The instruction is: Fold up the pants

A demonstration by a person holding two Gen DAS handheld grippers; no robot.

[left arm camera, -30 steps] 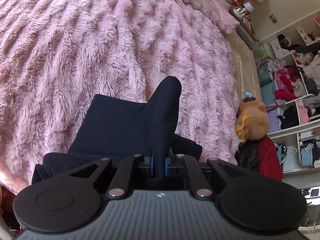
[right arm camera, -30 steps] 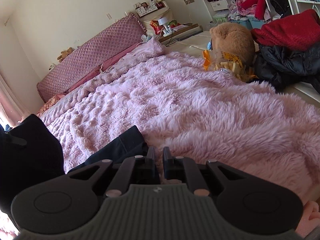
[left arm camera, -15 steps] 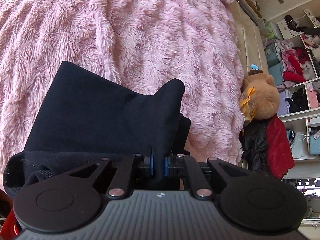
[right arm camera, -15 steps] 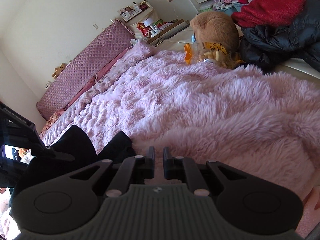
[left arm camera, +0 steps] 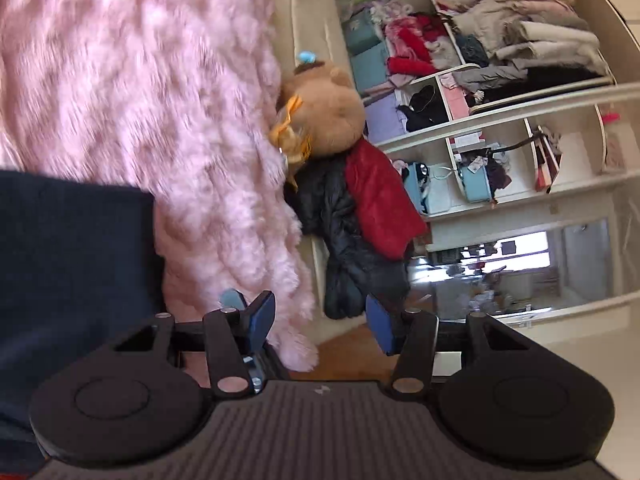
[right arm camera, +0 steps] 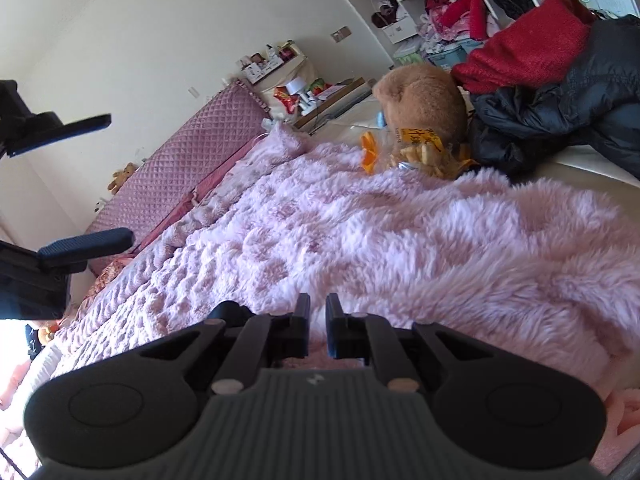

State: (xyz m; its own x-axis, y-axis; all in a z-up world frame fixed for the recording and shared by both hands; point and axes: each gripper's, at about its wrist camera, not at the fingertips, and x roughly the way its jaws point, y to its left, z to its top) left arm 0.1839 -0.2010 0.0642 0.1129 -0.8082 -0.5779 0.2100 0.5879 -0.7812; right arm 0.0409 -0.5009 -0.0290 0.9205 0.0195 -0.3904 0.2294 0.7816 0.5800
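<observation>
Lying at the left edge of the left wrist view, the dark pants (left arm camera: 72, 264) are sitting on the pink furry blanket (left arm camera: 140, 80) of the bed, just left of the left tongs (left arm camera: 320, 316), which are spread wide and gripping nothing. Their long axis is hard to judge. The right tongs (right arm camera: 317, 328) are nearly pressed together, empty, hovering low over blanket; pants are not showing there. Left tongs are judged nearer.

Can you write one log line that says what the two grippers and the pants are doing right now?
left hand-held gripper: open, empty | right hand-held gripper: narrow gap, nothing visibly held | pants: dark, lying on pink blanket, left of the open gripper
</observation>
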